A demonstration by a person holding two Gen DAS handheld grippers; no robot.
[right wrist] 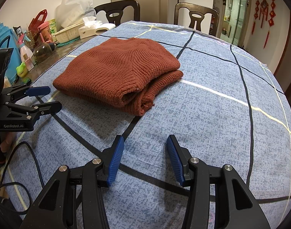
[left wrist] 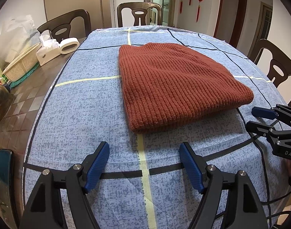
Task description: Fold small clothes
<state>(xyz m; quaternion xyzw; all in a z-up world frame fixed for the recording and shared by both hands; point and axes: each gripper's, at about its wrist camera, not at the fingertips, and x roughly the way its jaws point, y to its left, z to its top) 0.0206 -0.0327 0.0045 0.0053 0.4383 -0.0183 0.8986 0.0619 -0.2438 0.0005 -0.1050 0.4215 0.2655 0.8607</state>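
Left gripper point(left wrist: 144, 148): tilted down over blue cloth point(left wrist: 88, 114), jaws apart, empty. Right gripper point(right wrist: 145, 143): alongside, likewise. Folded rust sweater point(left wrist: 176, 84): just ahead of both.

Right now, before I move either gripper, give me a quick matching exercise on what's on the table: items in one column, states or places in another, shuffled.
Items:
1. rust-red knit sweater
2. left gripper
3. cream basket
4. blue checked cloth

States or places:
A. spread over the tabletop
B. folded, lying on the cloth
C. on bare wood at the table's edge
D. jaws open, nothing between them

Pairs: 1-B, 2-D, 3-C, 4-A
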